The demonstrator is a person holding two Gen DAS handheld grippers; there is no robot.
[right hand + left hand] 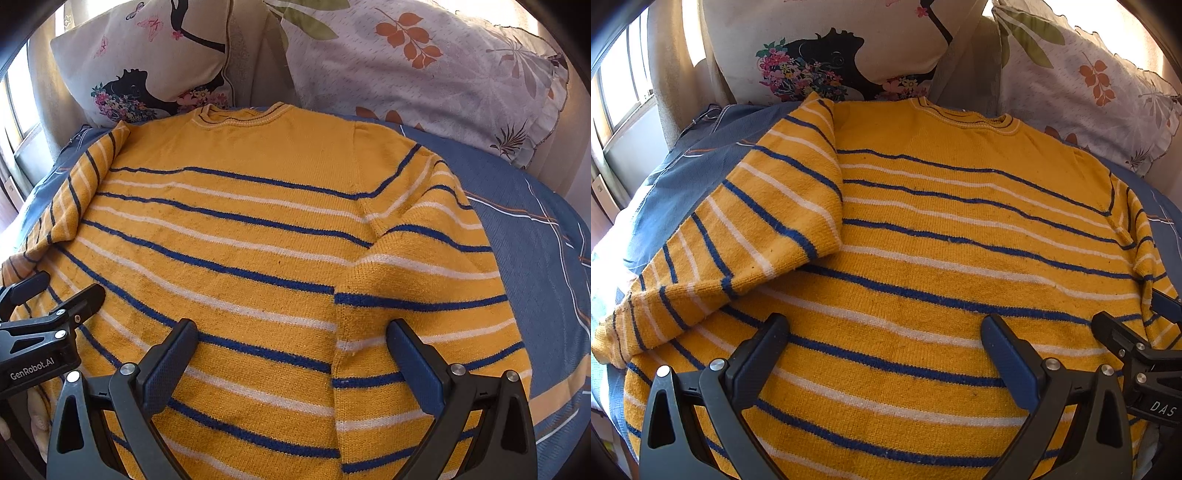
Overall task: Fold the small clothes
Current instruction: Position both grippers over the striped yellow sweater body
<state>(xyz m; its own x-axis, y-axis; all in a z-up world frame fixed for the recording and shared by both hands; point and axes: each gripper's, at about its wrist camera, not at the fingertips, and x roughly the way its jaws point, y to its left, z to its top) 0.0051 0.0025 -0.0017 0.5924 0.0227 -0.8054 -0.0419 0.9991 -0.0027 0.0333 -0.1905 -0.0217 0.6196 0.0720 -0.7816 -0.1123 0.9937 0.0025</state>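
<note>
Open room for you: blue bedsheet [535, 258] right of the sweater [258, 258]. Blocked ahead: two pillows [424, 66] against the collar. Left: folded sleeve [757, 221], then window wall [624, 110].

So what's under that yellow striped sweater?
A blue bedsheet shows around the sweater on both sides, so it lies on that. Whatever else sits beneath the sweater is covered.

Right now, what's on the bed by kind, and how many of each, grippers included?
Sweaters: 1, the yellow striped sweater
Pillows: 2, the flower pillow and the leaf pillow
Bedsheets: 1, the blue bedsheet
Grippers: 2, the left gripper and the right gripper, both open
Total: 6
</note>
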